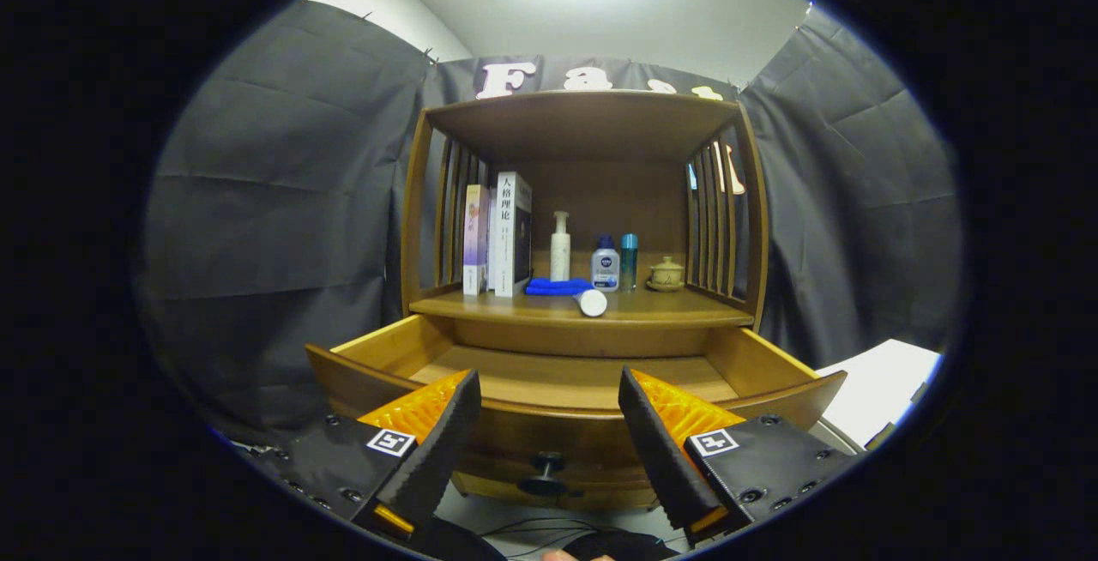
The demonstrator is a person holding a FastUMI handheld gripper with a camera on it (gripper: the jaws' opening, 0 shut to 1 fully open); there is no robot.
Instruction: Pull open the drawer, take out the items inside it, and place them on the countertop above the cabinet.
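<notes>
The drawer [566,377] stands pulled out and looks bare inside, the tube [592,302] and cloth [558,286] at the tabletop's [669,310] front edge — hand-held gripper [549,432] released, empty — next, probably check the drawer.

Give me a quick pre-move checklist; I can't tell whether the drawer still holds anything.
1. Drawer pulled open: ok.
2. Tongs open, holding nothing: ok.
3. Drawer bottom bare where visible; front strip hidden by the drawer front: cannot tell.
4. White tube lying at the countertop front edge, could roll: not ok.
5. Blue cloth on countertop: ok.
6. Knob unobstructed between the fingers: ok.
</notes>
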